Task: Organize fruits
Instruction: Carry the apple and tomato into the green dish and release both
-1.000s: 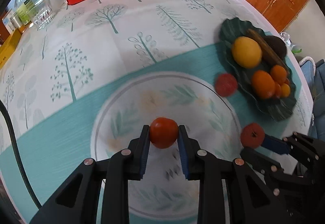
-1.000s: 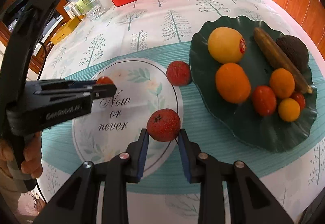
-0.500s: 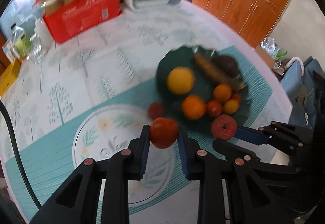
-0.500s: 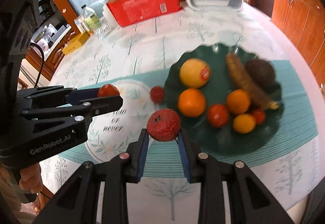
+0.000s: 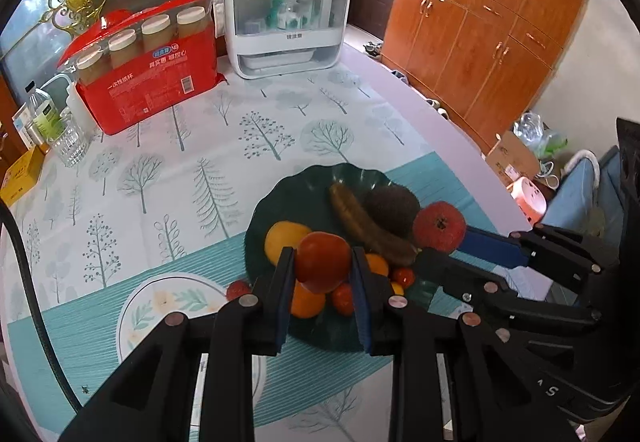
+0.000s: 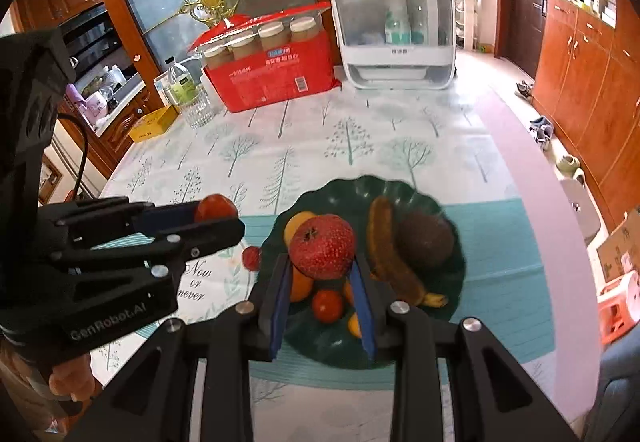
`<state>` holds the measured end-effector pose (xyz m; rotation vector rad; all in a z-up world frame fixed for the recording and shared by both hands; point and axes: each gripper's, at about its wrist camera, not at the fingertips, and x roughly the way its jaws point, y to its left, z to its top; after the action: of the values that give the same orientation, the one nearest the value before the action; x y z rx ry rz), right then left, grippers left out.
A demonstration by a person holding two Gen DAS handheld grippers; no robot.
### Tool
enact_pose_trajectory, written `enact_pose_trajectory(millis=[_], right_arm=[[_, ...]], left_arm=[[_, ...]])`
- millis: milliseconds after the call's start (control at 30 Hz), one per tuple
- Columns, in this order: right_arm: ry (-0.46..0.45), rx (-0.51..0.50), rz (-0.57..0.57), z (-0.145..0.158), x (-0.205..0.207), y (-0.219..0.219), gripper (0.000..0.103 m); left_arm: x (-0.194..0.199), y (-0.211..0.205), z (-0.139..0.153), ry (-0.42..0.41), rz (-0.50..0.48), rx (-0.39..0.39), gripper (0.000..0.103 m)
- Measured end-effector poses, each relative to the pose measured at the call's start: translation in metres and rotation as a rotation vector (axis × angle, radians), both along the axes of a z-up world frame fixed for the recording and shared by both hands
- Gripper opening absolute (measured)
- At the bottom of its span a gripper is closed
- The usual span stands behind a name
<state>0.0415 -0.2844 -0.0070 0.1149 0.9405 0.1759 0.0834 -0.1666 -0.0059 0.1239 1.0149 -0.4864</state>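
My left gripper [image 5: 322, 264] is shut on a red tomato [image 5: 322, 256] and holds it high above the table. My right gripper [image 6: 322, 262] is shut on a speckled red fruit [image 6: 322, 246], also held high. Below them a dark green plate [image 5: 296, 193] holds a yellow fruit [image 5: 282, 238], oranges, small tomatoes, a browned banana [image 5: 366, 224] and an avocado [image 5: 392, 207]. One more red fruit [image 5: 237, 289] lies on the cloth between the plate and a round white placemat [image 5: 168, 302]. In the right wrist view the left gripper [image 6: 218, 211] sits left of the plate [image 6: 344, 189].
At the table's far side stand a red package of jars [image 5: 148, 61], a white steriliser box [image 5: 286, 9], a glass [image 5: 74, 139] and a bottle [image 5: 44, 113]. Wooden cabinets [image 5: 492, 33] line the right wall. The table edge runs along the right.
Both grippers have risen well above the table with their fruits and tilted up, so the plate looks smaller and the room's far side has come into view.
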Motion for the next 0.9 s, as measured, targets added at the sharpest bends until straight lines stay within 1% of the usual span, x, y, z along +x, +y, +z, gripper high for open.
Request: enact_pose_trajectory(millis=[167,367,567,667,900], right_arm=[[0.003,0.000,0.028,-0.001,0.015,-0.012,0.030],[0.023,0.014,0.055,-0.012,0.032,-0.022,0.030],[0.058,0.017,0.065,-0.029,0.045,-0.027,0.030],[0.082,0.026,0.066,-0.038,0.050,-0.028,0.030],[0.117,0.023,0.081,-0.052,0.060,-0.026,0.030]], left_arm=[[0.008,-0.015,-0.009,0.006,0.047,0.014,0.025],[0.020,-0.025,-0.031,0.032,0.110,0.034,0.025],[0.026,-0.029,-0.053,0.066,0.139,0.054,0.025],[0.028,-0.030,-0.063,0.070,0.146,0.080,0.025],[0.033,-0.028,-0.078,0.096,0.160,0.102,0.025]])
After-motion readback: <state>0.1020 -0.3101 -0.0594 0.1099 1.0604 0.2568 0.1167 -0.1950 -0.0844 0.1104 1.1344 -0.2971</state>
